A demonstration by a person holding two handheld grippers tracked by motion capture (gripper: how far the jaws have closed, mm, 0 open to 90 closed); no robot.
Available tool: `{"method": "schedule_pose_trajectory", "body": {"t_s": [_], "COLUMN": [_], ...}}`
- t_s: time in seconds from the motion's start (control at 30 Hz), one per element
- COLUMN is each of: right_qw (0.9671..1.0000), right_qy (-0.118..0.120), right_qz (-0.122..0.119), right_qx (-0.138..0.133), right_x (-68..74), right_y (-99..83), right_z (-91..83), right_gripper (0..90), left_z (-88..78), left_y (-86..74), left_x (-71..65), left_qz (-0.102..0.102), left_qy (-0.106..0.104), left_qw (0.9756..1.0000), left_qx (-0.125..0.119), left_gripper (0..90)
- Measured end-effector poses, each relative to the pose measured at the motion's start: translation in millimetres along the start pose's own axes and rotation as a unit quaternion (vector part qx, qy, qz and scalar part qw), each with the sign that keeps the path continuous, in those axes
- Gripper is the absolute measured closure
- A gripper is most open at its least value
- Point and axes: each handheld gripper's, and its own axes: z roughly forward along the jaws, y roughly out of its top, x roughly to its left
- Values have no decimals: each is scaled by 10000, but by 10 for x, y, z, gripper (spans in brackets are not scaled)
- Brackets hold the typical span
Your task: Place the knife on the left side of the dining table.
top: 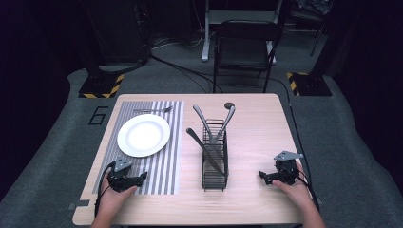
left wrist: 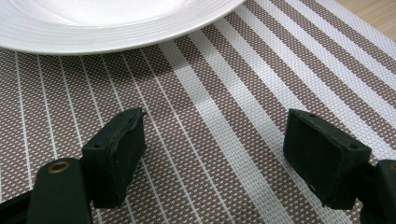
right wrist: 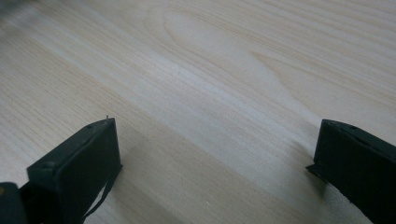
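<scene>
Your left gripper (top: 141, 177) sits at the near left on the striped placemat (top: 164, 166), jaws spread wide with nothing between them; in the left gripper view only mat weave shows between the pads (left wrist: 116, 154). Your right gripper (top: 263, 176) rests at the near right on bare table (top: 256, 137), jaws likewise wide apart and holding nothing; in the right gripper view there is just wood grain between them. Between your two hands, slightly ahead, stands the black wire caddy (top: 214, 164), well apart from both grippers. A knife (top: 205, 151) leans in it, blade end sticking out up-left over the rim. Two more grey handles rise from its far end, crossed: one (top: 201, 118) tilts left, the other (top: 225, 121) tilts right; I can't tell what utensils they are. The white plate (top: 143, 135) sits on the placemat beyond your left gripper, near it but not touching. A fork (top: 153, 110) lies crosswise on the mat just past the plate. Only readable marking: a "6" (top: 98, 115) on the floor left of the table. Past the far edge stands a dark chair (top: 246, 50), with yellow-black striped stand bases (top: 100, 87) either side.
</scene>
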Motion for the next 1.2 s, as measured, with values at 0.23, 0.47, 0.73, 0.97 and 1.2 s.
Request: {"method": "schedule_pose_trajectory", "body": {"t_s": [0.23, 0.47, 0.73, 0.97, 1.2], "right_qw": [10000, 10000, 10000, 10000, 10000], "right_qy": [6, 10, 9, 9, 5], "right_qz": [2, 5, 12, 6, 32], "right_qx": [4, 2, 4, 1, 20], "right_x": [-1, -1, 0, 0, 3], "right_y": [0, 0, 0, 0, 1], "right_z": [-1, -1, 0, 0, 0], "right_gripper": [0, 0, 0, 0, 0], "left_z": [-11, -61, -201, -266, -307], "left_y": [-12, 13, 109, 180, 246], "left_x": [-10, -27, -102, -171, -211], "left_qz": [-15, -171, -374, -394, -403], "left_qy": [37, 40, -211, -285, -279], "left_qw": [10000, 9998, 9991, 9988, 9988], "left_qx": [-49, 73, -1, -9, 76], "left_gripper": [235, 356, 401, 398, 427]}}
